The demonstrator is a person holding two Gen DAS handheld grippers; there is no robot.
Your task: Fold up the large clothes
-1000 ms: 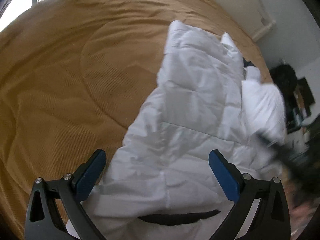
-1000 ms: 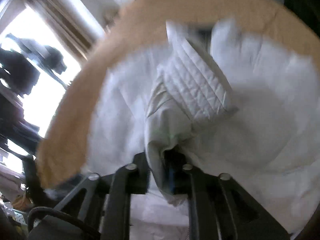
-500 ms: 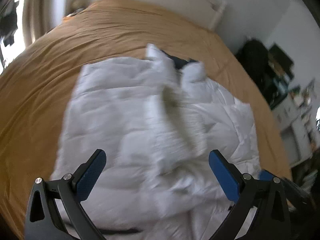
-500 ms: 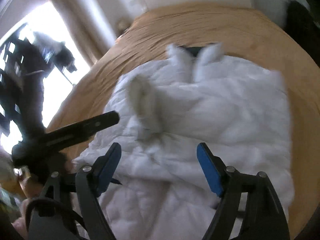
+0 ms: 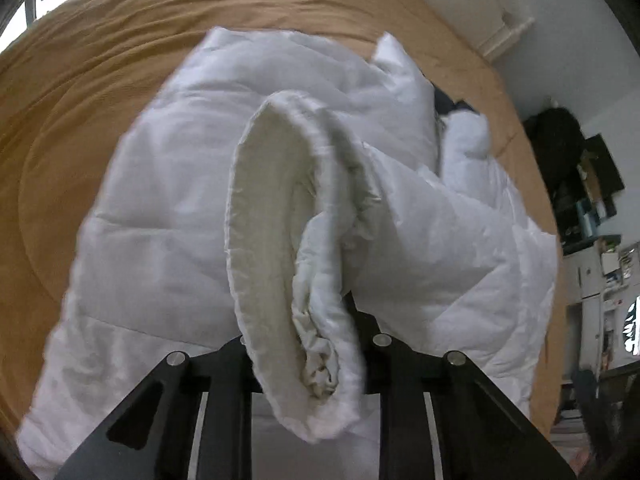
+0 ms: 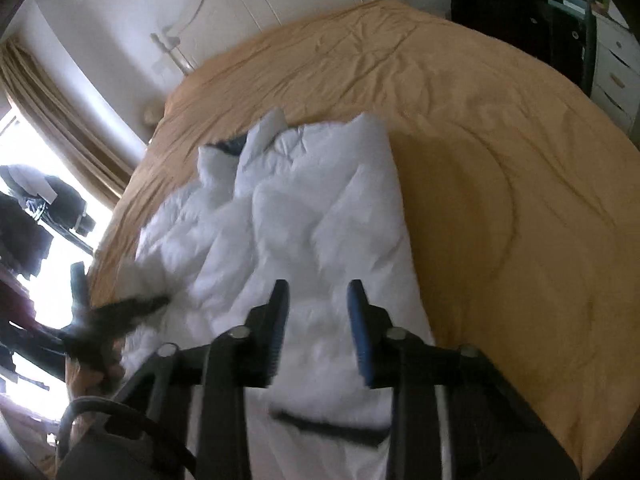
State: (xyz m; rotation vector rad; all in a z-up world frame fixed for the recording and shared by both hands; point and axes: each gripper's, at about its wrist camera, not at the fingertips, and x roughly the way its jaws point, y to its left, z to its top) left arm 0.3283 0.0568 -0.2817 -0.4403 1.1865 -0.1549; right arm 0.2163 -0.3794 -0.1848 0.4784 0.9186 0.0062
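A white puffer jacket (image 5: 168,208) lies spread on a tan bedspread (image 5: 80,80). My left gripper (image 5: 316,320) has its jaws closing on the jacket's sleeve (image 5: 280,216), whose cream-lined cuff is bunched between the fingers and lifted off the jacket. In the right wrist view the jacket (image 6: 320,200) lies below my right gripper (image 6: 317,292). Its jaws are closing with a gap still showing and nothing between the blue pads. The left gripper (image 6: 120,312) appears blurred at the jacket's left edge. A dark pocket slit (image 6: 328,428) shows near the camera.
The tan bedspread (image 6: 500,160) stretches wide to the jacket's right. A white headboard (image 6: 280,0) stands at the far end. Curtains and a bright window (image 6: 60,112) are on the left, white drawers (image 6: 612,68) and dark cluttered shelves (image 5: 580,168) on the right.
My left gripper went from wide open to clamped on the sleeve cuff. The right gripper let go of the sleeve, opened, swung right over the jacket and narrowed again.
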